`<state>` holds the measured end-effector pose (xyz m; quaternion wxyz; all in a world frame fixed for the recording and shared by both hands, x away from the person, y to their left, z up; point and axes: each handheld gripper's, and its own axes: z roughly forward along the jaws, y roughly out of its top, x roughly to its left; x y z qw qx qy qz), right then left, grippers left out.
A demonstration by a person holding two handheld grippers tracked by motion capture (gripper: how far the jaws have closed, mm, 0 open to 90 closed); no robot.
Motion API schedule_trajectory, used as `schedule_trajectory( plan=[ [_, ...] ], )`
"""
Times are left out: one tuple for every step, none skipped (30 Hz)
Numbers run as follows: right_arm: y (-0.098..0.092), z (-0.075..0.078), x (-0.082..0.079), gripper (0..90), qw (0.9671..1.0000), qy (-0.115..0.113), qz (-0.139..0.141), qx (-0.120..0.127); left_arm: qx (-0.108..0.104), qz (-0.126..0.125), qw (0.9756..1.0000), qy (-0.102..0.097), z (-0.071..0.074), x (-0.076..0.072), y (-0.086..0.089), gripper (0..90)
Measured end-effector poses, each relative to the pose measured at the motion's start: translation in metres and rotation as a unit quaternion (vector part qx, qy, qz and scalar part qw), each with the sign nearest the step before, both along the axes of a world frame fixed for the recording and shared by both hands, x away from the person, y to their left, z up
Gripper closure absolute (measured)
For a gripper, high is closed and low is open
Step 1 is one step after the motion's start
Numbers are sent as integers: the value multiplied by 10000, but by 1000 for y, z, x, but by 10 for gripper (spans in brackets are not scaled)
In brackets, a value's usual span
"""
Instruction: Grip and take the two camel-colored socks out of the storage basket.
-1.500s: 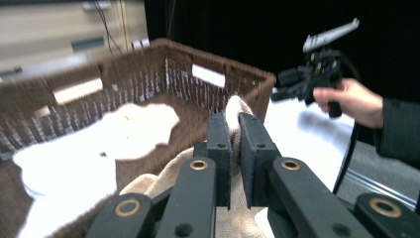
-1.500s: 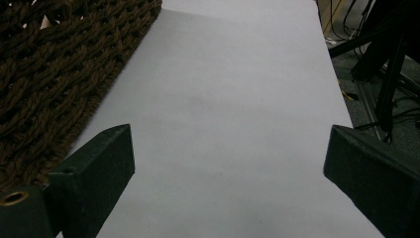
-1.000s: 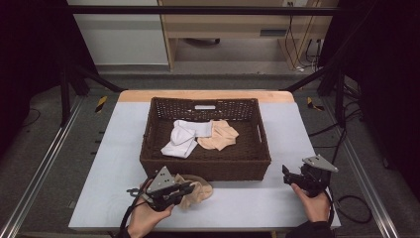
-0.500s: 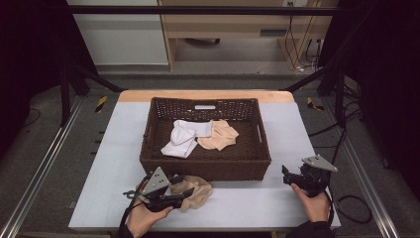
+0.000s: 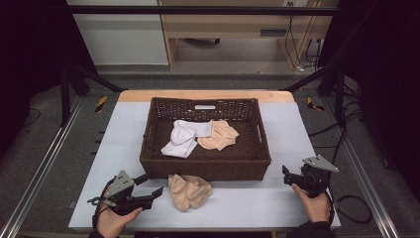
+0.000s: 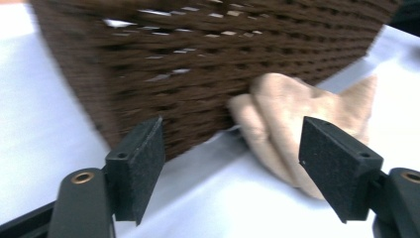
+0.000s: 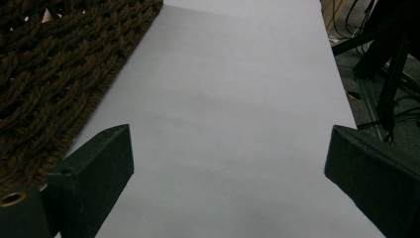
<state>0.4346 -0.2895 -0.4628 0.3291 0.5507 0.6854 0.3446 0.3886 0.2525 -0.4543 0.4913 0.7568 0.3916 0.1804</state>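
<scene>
Left gripper (image 5: pixel 157 192) just opened, empty, beige sock (image 5: pixel 189 190) beside, basket (image 5: pixel 205 167) behind

In the left gripper view the basket (image 6: pixel 208 64) is smeared by motion blur and cut off by the top edge, so its rim and contents are hidden. The beige cloth (image 6: pixel 297 124) beside the basket is soft-edged, its near end behind the right-hand jaw. In the right gripper view the basket (image 7: pixel 54 69) is cropped at the left and top edges.
</scene>
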Motion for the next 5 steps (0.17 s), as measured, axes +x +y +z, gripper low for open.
schedule_trajectory(
  plan=[
    [0, 0, 0, 52, 10000, -5, -3, 4, 1, 87, 10000, -26, 0, 0, 4, 246],
    [0, 0, 0, 52, 10000, -4, -6, 7, 2, 162, 9999, -47, 0, 1, 6, 240],
    [0, 0, 0, 52, 10000, 0, 0, -4, -12, 256, 9996, -70, 0, 2, 9, 233],
    [0, 0, 0, 52, 10000, 9, 0, -7, -16, 313, 9995, -84, 1, 3, 12, 229],
    [0, 0, 0, 52, 10000, 12, 2, 4, -62, 364, 9993, -88, 1, 4, 15, 227]
  ],
)
